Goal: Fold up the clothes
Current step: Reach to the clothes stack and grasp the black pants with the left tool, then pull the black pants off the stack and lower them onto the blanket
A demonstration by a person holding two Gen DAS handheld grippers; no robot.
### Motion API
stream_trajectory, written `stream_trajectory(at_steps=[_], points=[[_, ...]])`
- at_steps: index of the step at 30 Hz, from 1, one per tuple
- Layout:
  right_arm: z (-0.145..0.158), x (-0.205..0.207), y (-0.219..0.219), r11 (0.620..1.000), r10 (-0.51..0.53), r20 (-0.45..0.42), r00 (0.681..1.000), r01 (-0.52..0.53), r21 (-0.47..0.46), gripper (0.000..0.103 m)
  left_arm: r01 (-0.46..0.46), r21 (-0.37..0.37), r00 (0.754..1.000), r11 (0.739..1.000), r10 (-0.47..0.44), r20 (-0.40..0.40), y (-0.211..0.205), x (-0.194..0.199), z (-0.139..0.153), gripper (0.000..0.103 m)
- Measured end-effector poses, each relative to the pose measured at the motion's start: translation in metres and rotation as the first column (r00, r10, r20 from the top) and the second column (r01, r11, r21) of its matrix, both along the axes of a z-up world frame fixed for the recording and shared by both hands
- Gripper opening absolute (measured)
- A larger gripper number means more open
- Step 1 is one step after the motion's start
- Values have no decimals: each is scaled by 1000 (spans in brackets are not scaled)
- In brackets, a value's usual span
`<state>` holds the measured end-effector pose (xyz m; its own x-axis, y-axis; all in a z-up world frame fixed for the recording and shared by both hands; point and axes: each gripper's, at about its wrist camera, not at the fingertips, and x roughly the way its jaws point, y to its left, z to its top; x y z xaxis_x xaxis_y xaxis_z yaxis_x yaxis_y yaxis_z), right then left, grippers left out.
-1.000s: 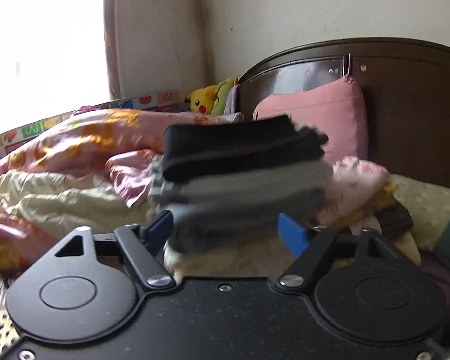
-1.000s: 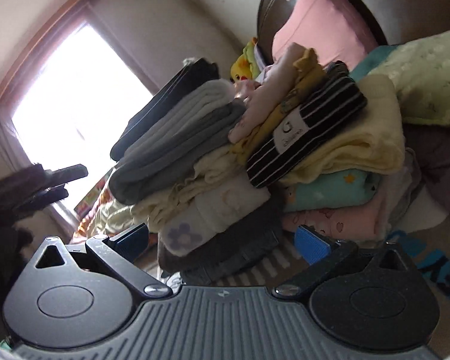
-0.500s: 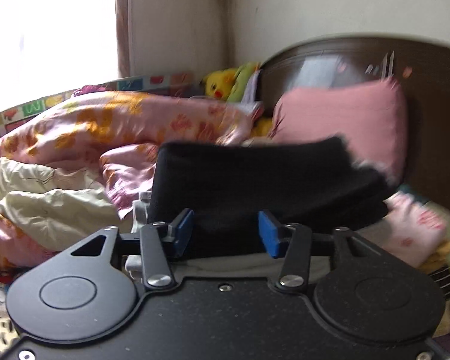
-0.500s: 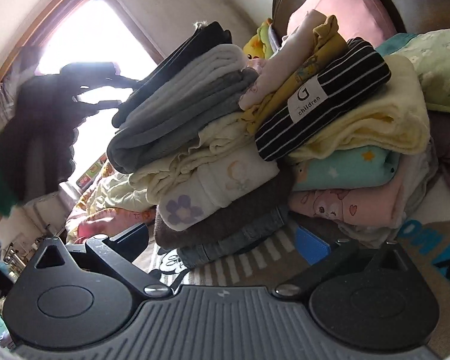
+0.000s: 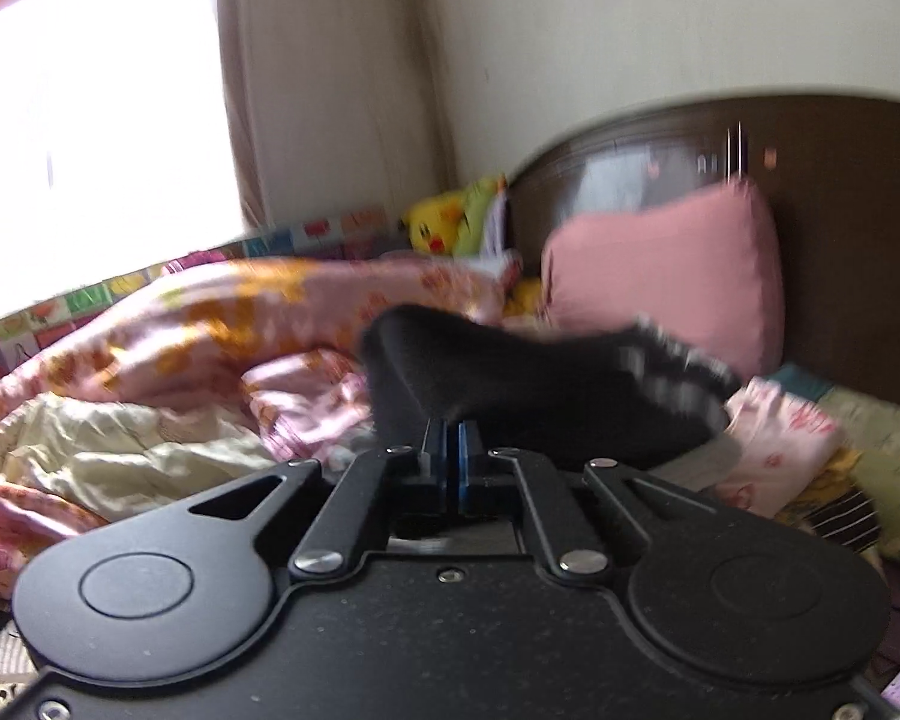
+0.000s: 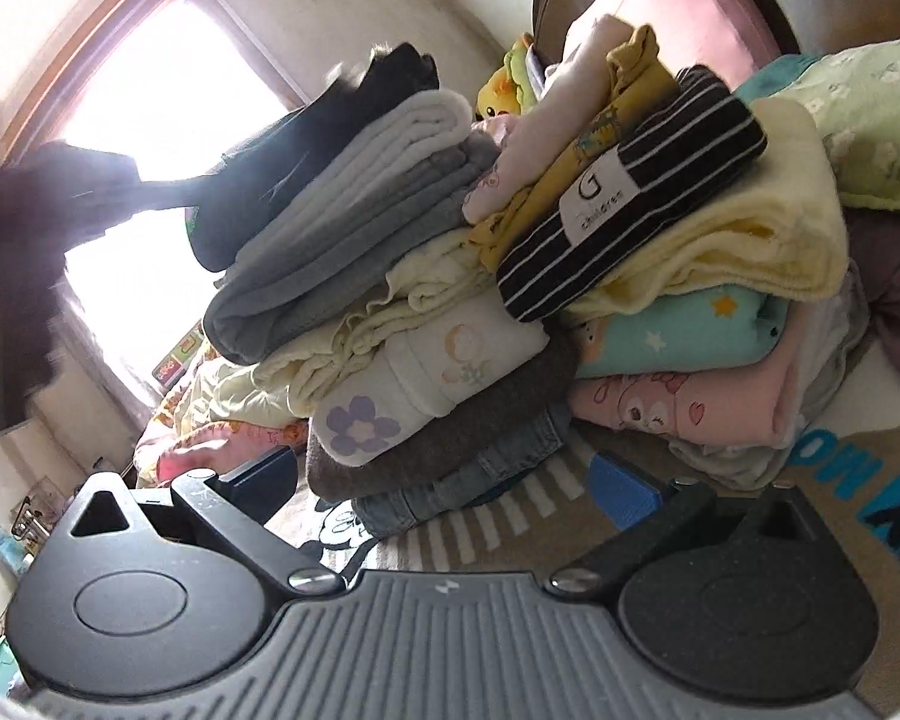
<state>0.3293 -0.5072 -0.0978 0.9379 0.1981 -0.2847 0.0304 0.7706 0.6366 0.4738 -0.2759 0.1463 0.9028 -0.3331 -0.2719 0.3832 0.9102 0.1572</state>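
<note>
Bright window (image 5: 90, 132) at left, beige curtain (image 5: 306, 90) beside it, pale wall (image 5: 660, 24) behind. Dark wooden headboard (image 5: 858, 240) at right, pink pillow (image 5: 666, 276) leaning on it. Yellow plush (image 5: 435, 228) tucked in the corner just left of the headboard, next to a green toy (image 5: 480, 210). Pink-and-orange floral quilt (image 5: 258, 312) rumpled across the bed, cream blanket (image 5: 120, 456) bunched in front of it. Strip of coloured picture tiles (image 5: 72, 306) along the wall under the window. Pale green flowered pillow (image 6: 870, 114) at far right. Rug with blue letters (image 6: 840, 474) and white stripes in front.
</note>
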Motion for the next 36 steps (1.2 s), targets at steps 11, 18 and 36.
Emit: stream_trajectory(at_steps=[11,18,36], points=[[30,-28,-8,999,-44,74,996,43,14,103,-121,11,970,993,116,216,129,-159,81,0],[63,-39,20,1000,14,167,986,-15,8,103,-271,99,942,957,242,234,185,-189,88,0],[106,-10,156,950,308,233,923,-312,-19,103,-395,287,901,873,429,-62,259,-199,-51,45]])
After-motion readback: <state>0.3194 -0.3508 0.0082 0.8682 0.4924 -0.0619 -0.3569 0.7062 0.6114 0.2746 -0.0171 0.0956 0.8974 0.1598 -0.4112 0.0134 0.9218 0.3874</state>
